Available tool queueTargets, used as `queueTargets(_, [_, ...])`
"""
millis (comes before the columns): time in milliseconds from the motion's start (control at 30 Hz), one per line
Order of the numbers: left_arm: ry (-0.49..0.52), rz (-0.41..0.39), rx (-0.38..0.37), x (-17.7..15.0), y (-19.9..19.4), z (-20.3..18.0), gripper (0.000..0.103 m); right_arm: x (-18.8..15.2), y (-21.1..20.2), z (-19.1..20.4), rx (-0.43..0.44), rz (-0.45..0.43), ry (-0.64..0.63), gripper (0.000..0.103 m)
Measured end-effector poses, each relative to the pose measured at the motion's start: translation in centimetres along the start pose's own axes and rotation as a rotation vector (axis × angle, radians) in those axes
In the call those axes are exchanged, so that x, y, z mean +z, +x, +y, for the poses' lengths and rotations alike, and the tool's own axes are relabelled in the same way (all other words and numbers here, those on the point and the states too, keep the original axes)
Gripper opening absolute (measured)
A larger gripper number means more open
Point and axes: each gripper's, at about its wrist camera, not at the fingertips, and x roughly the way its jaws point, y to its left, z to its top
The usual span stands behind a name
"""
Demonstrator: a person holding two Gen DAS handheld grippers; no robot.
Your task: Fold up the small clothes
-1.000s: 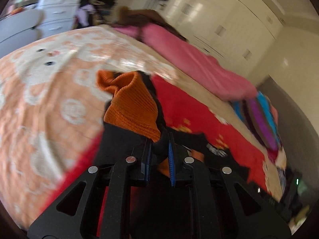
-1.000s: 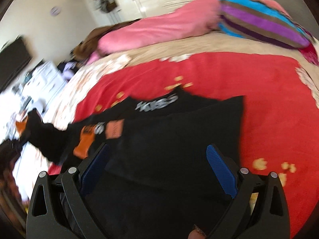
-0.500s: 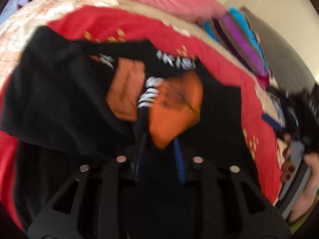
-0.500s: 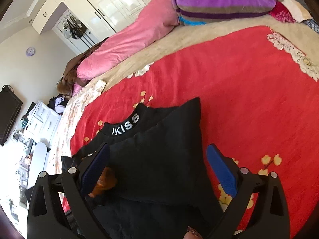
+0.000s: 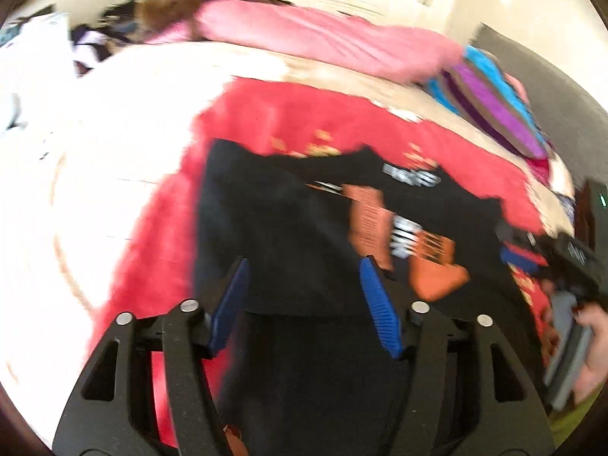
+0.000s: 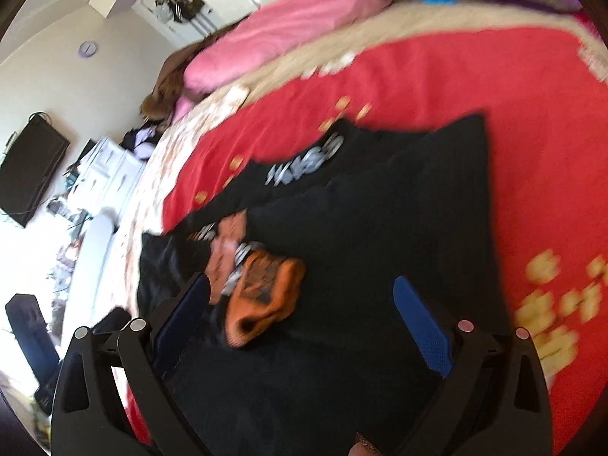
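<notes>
My left claw (image 5: 304, 304) stands wide, its two blue pads apart with nothing between them, hovering just over the near part of the one black garment (image 5: 281, 235). My right claw (image 6: 304, 323) is spread wide too and grips nothing; through its camera the same black garment (image 6: 380, 235) fills the space between and beyond its fingers.

The garment lies flat on the bed's red blanket (image 5: 159, 235). Just ahead of my left claw, a little to the right of its right pad, one orange knit cuff (image 5: 437, 273) rests on top of the black cloth; in the right view that cuff (image 6: 266, 296) sits ahead and to the left, near the left pad. Beside it I count two orange patches with blurred white lettering, too smeared to read.

At the far right edge of the left view, my other claw (image 5: 539, 258) shows over the blanket, held in my hand (image 5: 592, 345).

Farther ahead, past the blanket, one long pink pillow (image 5: 334, 41) lies across the bed, and to its right one striped cushion (image 5: 494, 102) in purple, blue and brown.
</notes>
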Motion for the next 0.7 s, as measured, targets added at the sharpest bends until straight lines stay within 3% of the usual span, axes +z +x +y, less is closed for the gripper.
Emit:
queueTargets(133, [-0.045, -0.008, 0.032, 0.3, 0.5, 2.6, 0.054, -1.2, 2.1, 2.0, 0.029, 0.057, -0.008, 0.097])
queueTargets(300, [-0.022, -0.032, 0.024, 0.2, 1.4, 2.7, 0.055, -2.0, 4.2, 3.4, -0.030, 0.058, -0.053, 0.096])
queueTargets(333, [-0.018, -0.033, 0.023, 0.2, 1.5, 2.5, 0.055, -2.0, 4.4, 3.4, -0.037, 0.048, -0.050, 0.091])
queueTargets(400, [-0.014, -0.037, 0.016, 0.2, 1.5, 2.4, 0.055, -2.1, 5.0, 3.4, -0.057, 0.046, -0.067, 0.062])
queueTargets(500, [-0.011, -0.048, -0.001, 0.1, 1.6, 1.9, 0.055, -2.2, 5.3, 3.3, -0.075, 0.045, -0.085, 0.040])
queueTargets(533, [-0.007, -0.054, 0.001, 0.2, 1.7, 1.7, 0.055, -2.2, 5.2, 3.3, -0.059, 0.047, -0.092, 0.025])
queueTargets(567, [-0.003, -0.057, 0.001, 0.2, 1.7, 1.7, 0.055, -2.1, 5.1, 3.2, -0.048, 0.048, -0.099, 0.019])
queueTargets(700, [-0.012, -0.063, 0.004, 0.2, 1.8, 1.8, 0.055, -2.0, 4.5, 3.9, -0.014, 0.035, -0.152, 0.015])
